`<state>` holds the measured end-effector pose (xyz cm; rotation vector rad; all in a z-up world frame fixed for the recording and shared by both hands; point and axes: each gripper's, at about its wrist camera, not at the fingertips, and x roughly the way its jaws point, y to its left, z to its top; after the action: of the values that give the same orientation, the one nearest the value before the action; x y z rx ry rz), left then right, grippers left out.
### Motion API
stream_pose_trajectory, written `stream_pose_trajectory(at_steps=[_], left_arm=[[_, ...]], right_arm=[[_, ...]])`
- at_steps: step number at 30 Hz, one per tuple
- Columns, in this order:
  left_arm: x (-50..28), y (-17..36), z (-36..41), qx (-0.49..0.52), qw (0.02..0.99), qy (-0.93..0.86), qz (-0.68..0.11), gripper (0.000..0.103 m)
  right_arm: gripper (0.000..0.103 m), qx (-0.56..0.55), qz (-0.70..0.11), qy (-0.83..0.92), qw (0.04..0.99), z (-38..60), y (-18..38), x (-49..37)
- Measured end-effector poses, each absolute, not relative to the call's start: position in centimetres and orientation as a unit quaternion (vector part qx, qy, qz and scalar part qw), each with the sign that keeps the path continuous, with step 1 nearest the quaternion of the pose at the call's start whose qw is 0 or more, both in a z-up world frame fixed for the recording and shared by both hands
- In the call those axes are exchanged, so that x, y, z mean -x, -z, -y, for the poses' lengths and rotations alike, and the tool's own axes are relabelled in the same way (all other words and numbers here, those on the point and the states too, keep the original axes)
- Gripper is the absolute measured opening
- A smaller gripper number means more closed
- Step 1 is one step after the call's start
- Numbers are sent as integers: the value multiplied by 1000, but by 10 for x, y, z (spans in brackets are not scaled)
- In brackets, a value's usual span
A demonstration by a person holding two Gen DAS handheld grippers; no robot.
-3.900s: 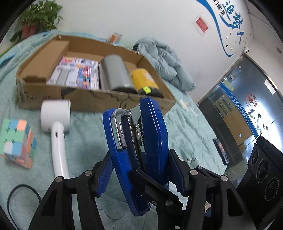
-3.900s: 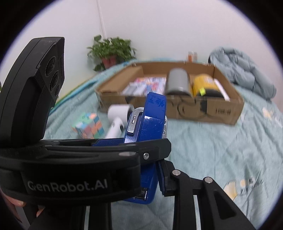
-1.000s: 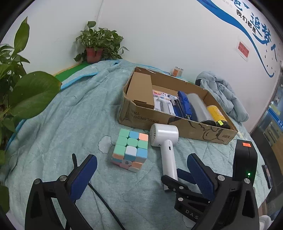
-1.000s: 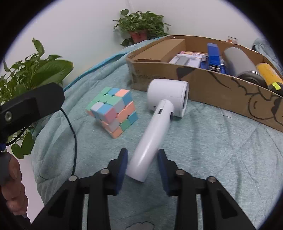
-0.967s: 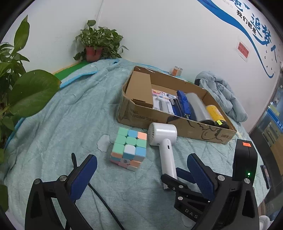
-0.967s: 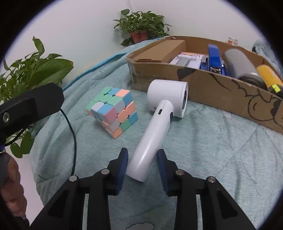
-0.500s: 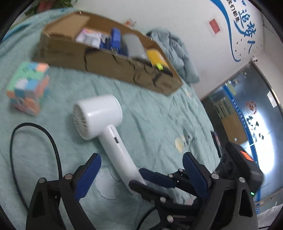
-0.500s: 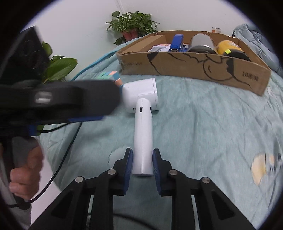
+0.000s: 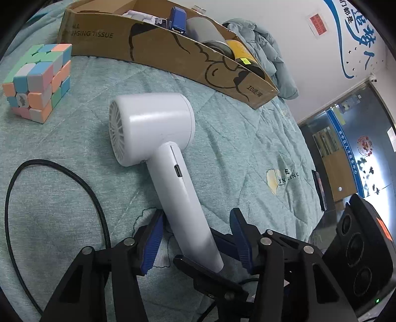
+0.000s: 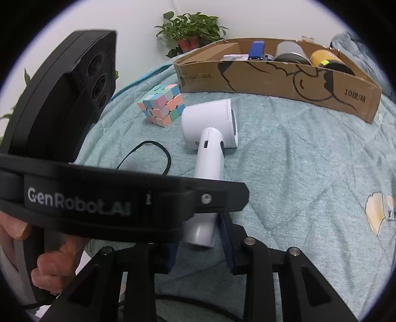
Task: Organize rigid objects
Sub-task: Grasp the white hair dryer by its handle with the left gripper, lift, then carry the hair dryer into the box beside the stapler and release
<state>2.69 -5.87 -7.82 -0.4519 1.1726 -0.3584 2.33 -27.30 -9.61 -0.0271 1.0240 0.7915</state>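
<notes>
My right hand-held gripper point(image 10: 198, 237) is grasping the butt end of the handle of the white plastic hair dryer point(image 10: 210, 123). Its jaws have just opened by a little, but the right blue pad lies against the handle; the left pad is mostly hidden behind my other tool. My left hand-held gripper point(image 9: 197, 215) is released: its jaws have just been closing and the same handle stands between them, a bit higher up. The left pad is just beside the handle, and the right pad is apart from it, with one finger of the right tool in the gap. My left hand point(image 10: 57, 267) is wrapped around the black grip at the near left.

The hair dryer lies on the teal quilted bedcover point(image 9: 235, 148), handle toward me, round head away. A black cable point(image 9: 94, 198) curves on the cover left of it. Farther left sits a pastel puzzle cube point(image 9: 37, 81), near the dryer head but not touching. Behind them is a long, low brown cardboard box point(image 9: 173, 54); inside it I see a blue stapler point(image 9: 178, 19), a grey cylinder point(image 9: 208, 32) and a yellow can point(image 9: 238, 49) side by side. A green potted plant point(image 10: 190, 27) stands by the far wall.
</notes>
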Motion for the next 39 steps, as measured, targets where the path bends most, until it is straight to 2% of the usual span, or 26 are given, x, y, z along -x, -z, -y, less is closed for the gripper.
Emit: stream_pose_trajectory(at_steps=[4,20,28,39], left_arm=[[-25,76,51,202,803,155,-539,33],[-46,21,52,189,847,167,-468,34],[-84,-20,39,191,870,171,-421,34],[-144,-54,9,180,888,166,-390,34]], right_arm=[[31,13,-476,-358,803,268,97,-25],[30,-9,-397,-334,855,276,57,-49],[30,4,-345,-331,879,263,28,-86],[30,17,-323,-327,888,233,10,-133]])
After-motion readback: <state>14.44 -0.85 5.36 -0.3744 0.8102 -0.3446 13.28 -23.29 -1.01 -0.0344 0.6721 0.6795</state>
